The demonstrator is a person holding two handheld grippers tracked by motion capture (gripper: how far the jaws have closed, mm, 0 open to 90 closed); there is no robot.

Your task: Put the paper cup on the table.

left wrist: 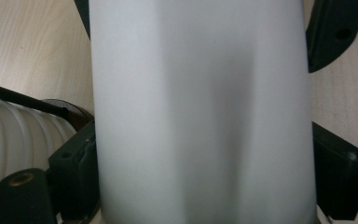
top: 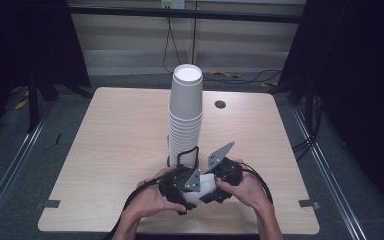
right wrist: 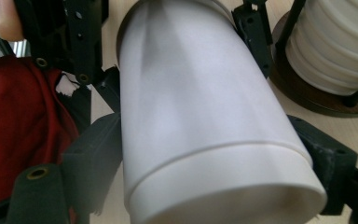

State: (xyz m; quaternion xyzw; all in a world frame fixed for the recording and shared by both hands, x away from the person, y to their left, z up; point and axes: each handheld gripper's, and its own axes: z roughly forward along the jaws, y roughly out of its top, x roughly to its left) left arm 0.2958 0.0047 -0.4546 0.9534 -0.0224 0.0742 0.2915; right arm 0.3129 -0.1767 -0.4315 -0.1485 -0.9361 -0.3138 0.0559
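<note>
Near the front edge of the tabletop (top: 105, 150), a little right of its middle, both grippers meet around a single white paper cup (top: 206, 184). On the left, the left gripper (top: 180, 186) is clenched on the cup: in the left gripper view its black jaws press against both sides of the cup's wall (left wrist: 200, 112), which shows a dented crease. Between the two hands the cup lies tilted, just above the wood. On the right, the right gripper (top: 224, 179) grasps the same cup, its jaws tight against the wall near the rim (right wrist: 205, 140). Just behind the grippers, toward the middle of the tabletop, stands a tall stack of cups (top: 185, 115) on a dark round base (right wrist: 307, 93) with thin black rods.
</note>
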